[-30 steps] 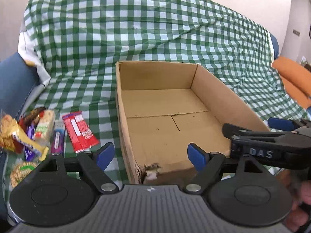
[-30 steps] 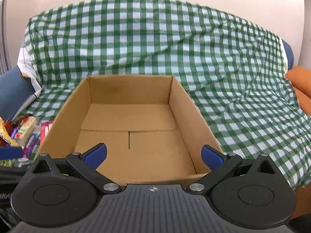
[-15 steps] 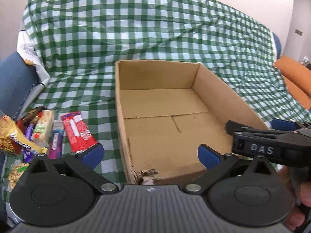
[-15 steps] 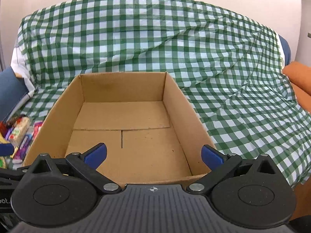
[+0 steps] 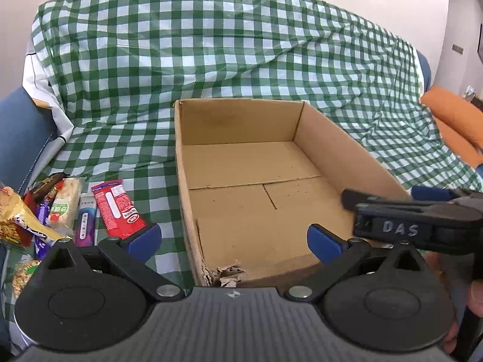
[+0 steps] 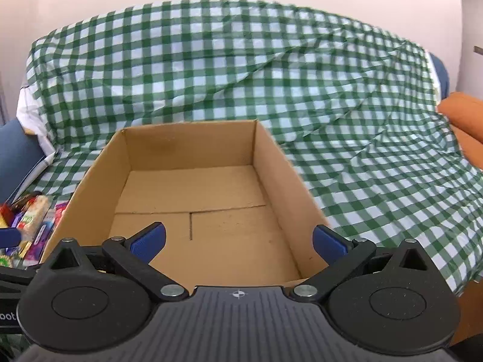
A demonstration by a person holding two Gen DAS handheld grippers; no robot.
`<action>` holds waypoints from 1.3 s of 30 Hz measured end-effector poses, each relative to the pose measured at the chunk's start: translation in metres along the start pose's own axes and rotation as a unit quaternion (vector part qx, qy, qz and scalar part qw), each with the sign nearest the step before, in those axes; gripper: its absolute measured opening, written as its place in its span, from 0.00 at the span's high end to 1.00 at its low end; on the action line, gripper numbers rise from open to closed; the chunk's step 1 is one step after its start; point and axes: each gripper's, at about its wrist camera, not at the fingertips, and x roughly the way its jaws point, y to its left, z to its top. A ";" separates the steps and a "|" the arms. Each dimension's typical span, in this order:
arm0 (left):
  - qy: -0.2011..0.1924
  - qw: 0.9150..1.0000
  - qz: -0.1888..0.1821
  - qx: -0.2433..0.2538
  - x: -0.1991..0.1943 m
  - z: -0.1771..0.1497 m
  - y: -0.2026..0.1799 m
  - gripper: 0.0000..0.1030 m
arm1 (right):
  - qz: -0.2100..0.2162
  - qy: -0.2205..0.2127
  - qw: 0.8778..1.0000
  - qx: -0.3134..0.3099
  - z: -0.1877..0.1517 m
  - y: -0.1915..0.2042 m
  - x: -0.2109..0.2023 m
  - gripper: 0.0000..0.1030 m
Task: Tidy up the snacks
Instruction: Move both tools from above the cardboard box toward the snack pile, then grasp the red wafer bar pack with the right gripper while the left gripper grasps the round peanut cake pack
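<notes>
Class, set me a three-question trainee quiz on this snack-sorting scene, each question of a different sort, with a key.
1. True or false: the cardboard box already holds snacks.
2. Multiple choice: seen from the left wrist camera, the red packet lies (a) inside the box, (b) on the checked cloth left of the box, (c) between the pads of the left gripper.
3. Short answer: how do the jaws of the right gripper stand, and is anything between them?

Key
1. False: only its bare cardboard floor shows.
2. b
3. Wide open, holding nothing; the box lies beyond them.
</notes>
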 end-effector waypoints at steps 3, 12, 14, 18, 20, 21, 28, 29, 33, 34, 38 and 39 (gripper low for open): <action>-0.007 1.000 0.000 0.005 -0.002 0.000 -0.001 0.00 | 0.000 0.020 1.000 -0.010 0.001 0.005 0.005 0.00; 0.000 1.000 -0.029 0.001 -0.002 -0.002 0.000 0.42 | 0.031 0.027 0.999 0.005 -0.001 -0.005 0.003 0.01; 0.001 0.999 -0.034 0.001 -0.002 -0.002 0.000 0.47 | 0.036 0.019 0.999 -0.001 -0.003 -0.004 0.000 0.01; -0.002 0.999 -0.045 0.004 -0.005 -0.003 0.000 0.56 | 0.051 0.019 0.999 0.003 -0.005 -0.002 -0.001 0.06; -0.002 0.999 -0.050 0.004 -0.005 -0.003 -0.001 0.56 | 0.054 0.024 0.998 0.011 -0.005 -0.002 0.000 0.09; -0.003 0.999 -0.053 0.003 -0.006 -0.003 -0.001 0.56 | 0.056 0.024 0.998 0.016 -0.005 -0.003 0.000 0.10; -0.007 0.999 -0.038 -0.021 -0.011 0.000 0.015 0.55 | 0.060 0.016 0.998 0.012 -0.006 0.006 -0.002 0.39; -0.007 0.999 -0.032 -0.026 -0.011 0.000 0.019 0.55 | 0.060 0.013 0.998 0.011 -0.006 0.008 -0.002 0.40; -0.004 0.999 -0.002 -0.052 -0.014 0.002 0.042 0.51 | 0.061 -0.006 0.998 0.004 -0.004 0.023 -0.005 0.40; -0.003 0.998 0.009 -0.060 -0.014 0.002 0.048 0.49 | 0.061 -0.010 0.998 0.000 -0.003 0.028 -0.005 0.40; 0.008 0.993 0.062 -0.098 -0.015 0.000 0.081 0.37 | 0.069 -0.017 0.997 -0.004 -0.001 0.050 -0.003 0.40; 0.013 0.991 0.076 -0.108 -0.015 -0.001 0.090 0.34 | 0.074 -0.017 0.997 -0.003 0.000 0.057 -0.003 0.40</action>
